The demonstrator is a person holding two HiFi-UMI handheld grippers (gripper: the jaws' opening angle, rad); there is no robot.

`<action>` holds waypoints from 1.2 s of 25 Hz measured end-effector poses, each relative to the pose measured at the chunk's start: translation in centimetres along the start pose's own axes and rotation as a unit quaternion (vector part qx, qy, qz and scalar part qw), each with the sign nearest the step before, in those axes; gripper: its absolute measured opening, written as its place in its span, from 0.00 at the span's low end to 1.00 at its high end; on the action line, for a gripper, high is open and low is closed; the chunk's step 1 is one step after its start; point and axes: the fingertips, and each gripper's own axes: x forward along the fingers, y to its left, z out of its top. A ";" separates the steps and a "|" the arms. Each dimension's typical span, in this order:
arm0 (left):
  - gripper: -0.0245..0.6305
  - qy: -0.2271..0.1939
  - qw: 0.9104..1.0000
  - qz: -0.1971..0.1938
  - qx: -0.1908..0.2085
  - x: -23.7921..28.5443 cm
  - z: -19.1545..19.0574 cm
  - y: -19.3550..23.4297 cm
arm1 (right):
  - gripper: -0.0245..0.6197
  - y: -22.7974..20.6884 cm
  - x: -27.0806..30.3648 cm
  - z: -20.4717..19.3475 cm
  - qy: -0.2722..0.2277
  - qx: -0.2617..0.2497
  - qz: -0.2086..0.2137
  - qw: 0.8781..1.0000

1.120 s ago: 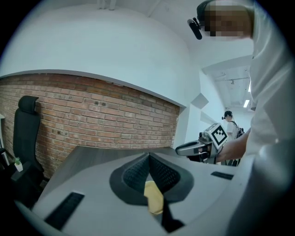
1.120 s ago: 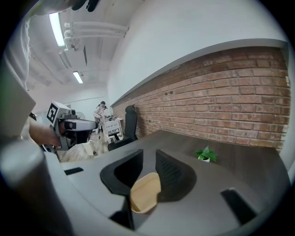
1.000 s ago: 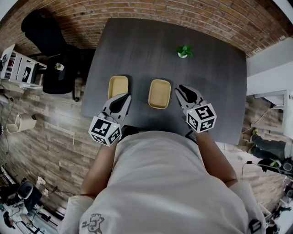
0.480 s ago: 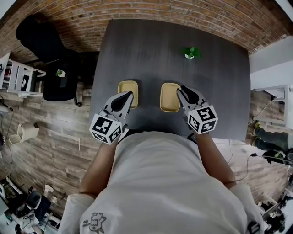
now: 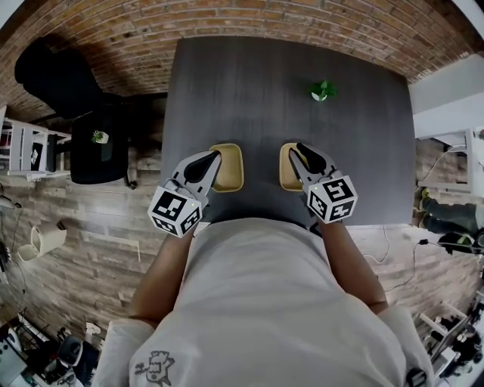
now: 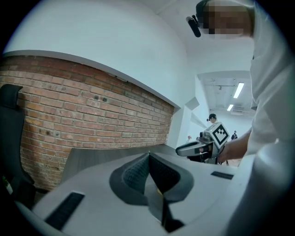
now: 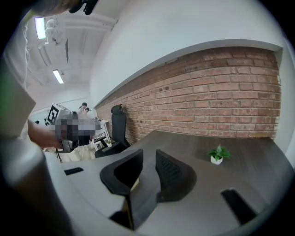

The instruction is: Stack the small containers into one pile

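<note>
Two shallow yellow rectangular containers are seen side by side but apart on the dark grey surface (image 5: 265, 83), just below the middle of the head view. The left-hand container (image 5: 229, 170) is shown almost whole; only its left rim is covered by the tip of the left gripper (image 5: 211, 156). The right-hand container (image 5: 287, 172) is largely hidden under the right gripper (image 5: 301, 148), so that only its left strip can be made out. Whether either gripper touches a container cannot be told from above. In the left gripper view the jaws are seen pressed together at their tips with nothing clamped between them. A yellowish sliver is glimpsed through the slit lower down, too small to be identified. In the right gripper view the jaws are held apart with a clear gap and nothing gripped. A pale yellow patch is seen low in that gap, most of it masked by the jaws. The near edge of the surface is cut off by the person's white shirt (image 5: 265, 302), which fills the lower half of the head view. A small green plant in a white pot (image 5: 323, 91) is placed well apart from the containers, towards the upper right of the surface. A black office chair (image 5: 57, 75) is partly made out in shadow at the upper left, against the red brick wall (image 5: 302, 19).
</note>
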 end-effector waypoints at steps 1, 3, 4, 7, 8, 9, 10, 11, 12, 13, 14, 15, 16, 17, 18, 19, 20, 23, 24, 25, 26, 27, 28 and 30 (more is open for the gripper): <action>0.05 0.001 1.000 -0.004 0.001 -0.1 0.0 0.5 | 0.18 0.4 0.4 0.0 0.001 0.003 -0.002 1.000; 0.05 0.003 1.000 -0.011 0.002 -0.4 0.0 1.5 | 0.18 1.1 1.1 0.1 0.002 0.008 -0.006 1.000; 0.05 0.004 1.000 -0.014 0.002 -0.6 0.0 1.9 | 0.18 1.5 1.4 0.2 0.002 0.010 -0.008 1.000; 0.05 0.008 1.000 -0.022 0.001 -1.1 0.0 3.0 | 0.18 2.6 2.4 0.3 0.004 0.013 -0.012 1.000; 0.05 0.009 1.000 -0.025 0.000 -1.2 -0.1 3.3 | 0.18 2.9 2.8 0.3 0.005 0.015 -0.013 1.000; 0.05 0.010 1.000 -0.029 -0.001 -1.4 -0.2 3.6 | 0.18 3.3 3.1 0.2 0.007 0.016 -0.015 1.000; 0.05 0.012 0.999 -0.032 -0.001 -1.5 -0.2 3.9 | 0.18 3.6 3.4 0.2 0.008 0.018 -0.016 1.000; 0.05 0.014 0.999 -0.036 -0.002 -1.6 -0.3 4.2 | 0.18 4.0 3.8 0.2 0.010 0.018 -0.017 1.000; 0.05 0.016 0.999 -0.039 -0.003 -1.8 -0.5 4.5 | 0.18 4.3 4.2 0.1 0.012 0.019 -0.017 1.000; 0.05 0.018 0.999 -0.042 -0.004 -2.0 -0.6 4.8 | 0.18 4.7 4.5 -0.1 0.015 0.019 -0.017 1.000; 0.05 0.019 0.999 -0.044 -0.006 -2.1 -0.7 5.1 | 0.18 5.0 4.9 -0.3 0.019 0.020 -0.017 0.999; 0.05 0.021 0.999 -0.046 -0.006 -2.2 -0.8 5.4 | 0.18 5.3 5.2 -0.5 0.023 0.022 -0.017 0.999; 0.05 0.023 0.999 -0.048 -0.007 -2.3 -1.0 5.6 | 0.18 5.5 5.6 -0.7 0.028 0.023 -0.018 0.999; 0.05 0.024 0.998 -0.050 -0.007 -2.4 -1.1 5.9 | 0.18 5.7 5.9 -1.0 0.032 0.026 -0.018 0.999; 0.05 0.027 0.998 -0.053 -0.007 -2.4 -1.3 6.1 | 0.18 5.8 6.3 -1.3 0.036 0.029 -0.019 0.999; 0.05 0.029 0.998 -0.056 -0.008 -2.5 -1.5 6.3 | 0.18 6.0 6.6 -1.7 0.042 0.033 -0.019 0.998; 0.05 0.033 0.998 -0.059 -0.009 -2.5 -1.8 6.4 | 0.18 6.3 6.9 -2.1 0.048 0.036 -0.019 0.998; 0.05 0.041 0.997 -0.067 -0.016 -2.7 -2.5 6.7 | 0.18 7.0 7.9 -3.3 0.069 0.041 -0.013 0.997; 0.05 0.042 0.997 -0.068 -0.018 -2.7 -2.7 6.8 | 0.18 7.1 8.2 -3.7 0.076 0.043 -0.011 0.996; 0.05 0.042 0.996 -0.069 -0.020 -2.8 -2.8 6.9 | 0.18 7.2 8.5 -4.1 0.083 0.045 -0.010 0.995; 0.05 0.043 0.996 -0.070 -0.022 -2.8 -2.9 7.1 | 0.18 7.3 8.8 -4.6 0.091 0.046 -0.010 0.995; 0.05 0.044 0.996 -0.070 -0.024 -2.8 -3.1 7.2 | 0.18 7.4 9.0 -5.2 0.099 0.047 -0.010 0.994; 0.05 0.046 0.996 -0.071 -0.026 -2.8 -3.4 7.4 | 0.18 7.5 9.2 -5.7 0.107 0.046 -0.011 0.993; 0.05 0.052 0.996 -0.072 -0.029 -2.8 -3.8 7.7 | 0.18 7.6 9.8 -6.6 0.123 0.043 -0.010 0.991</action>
